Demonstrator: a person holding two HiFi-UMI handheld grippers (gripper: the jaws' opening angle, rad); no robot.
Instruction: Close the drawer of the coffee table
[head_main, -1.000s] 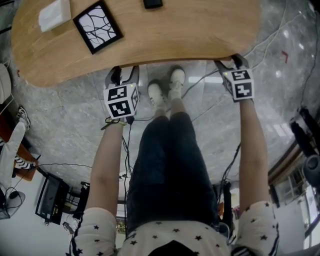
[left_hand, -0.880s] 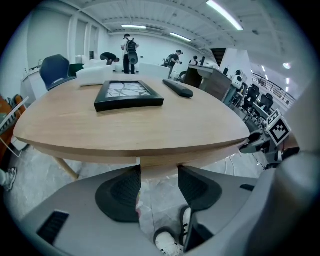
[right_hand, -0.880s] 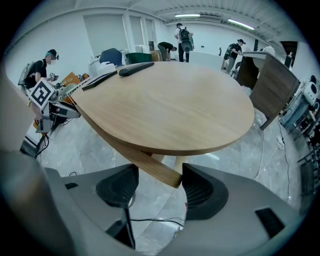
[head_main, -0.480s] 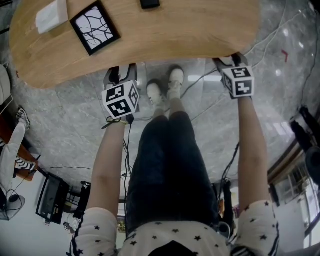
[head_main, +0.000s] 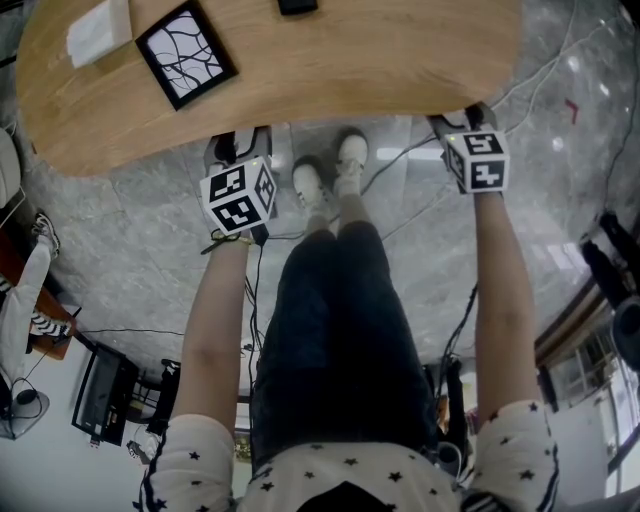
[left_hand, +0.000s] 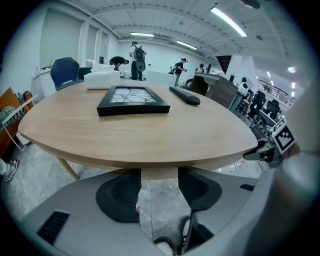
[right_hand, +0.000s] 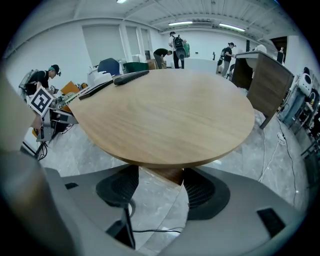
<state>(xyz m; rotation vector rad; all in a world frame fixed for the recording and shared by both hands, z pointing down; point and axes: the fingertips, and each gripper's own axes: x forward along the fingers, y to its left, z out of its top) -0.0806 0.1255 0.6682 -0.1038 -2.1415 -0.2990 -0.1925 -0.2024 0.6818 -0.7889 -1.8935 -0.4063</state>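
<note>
The oval wooden coffee table (head_main: 350, 60) lies just ahead of me, and both grippers sit at its near edge. In the head view my left gripper (head_main: 240, 150) points under the rim at left and my right gripper (head_main: 458, 125) under the rim at right. In the left gripper view the table top (left_hand: 150, 135) fills the middle, and the left gripper (left_hand: 159, 187) stands open below a pale wooden piece (left_hand: 159, 173) under the rim. The right gripper (right_hand: 161, 187) is open too, facing a brown wooden piece (right_hand: 167, 175) beneath the table top (right_hand: 165, 120). No drawer shows clearly.
On the table lie a black picture frame (head_main: 186, 54), a dark remote (head_main: 298, 6) and a white box (head_main: 98, 30). My shoes (head_main: 330, 175) stand on the grey marble floor between the grippers, with cables (head_main: 420, 150) nearby. Equipment (head_main: 100, 400) stands at left.
The left gripper has drifted slightly to the left along the table edge. The right gripper has stayed where it was.
</note>
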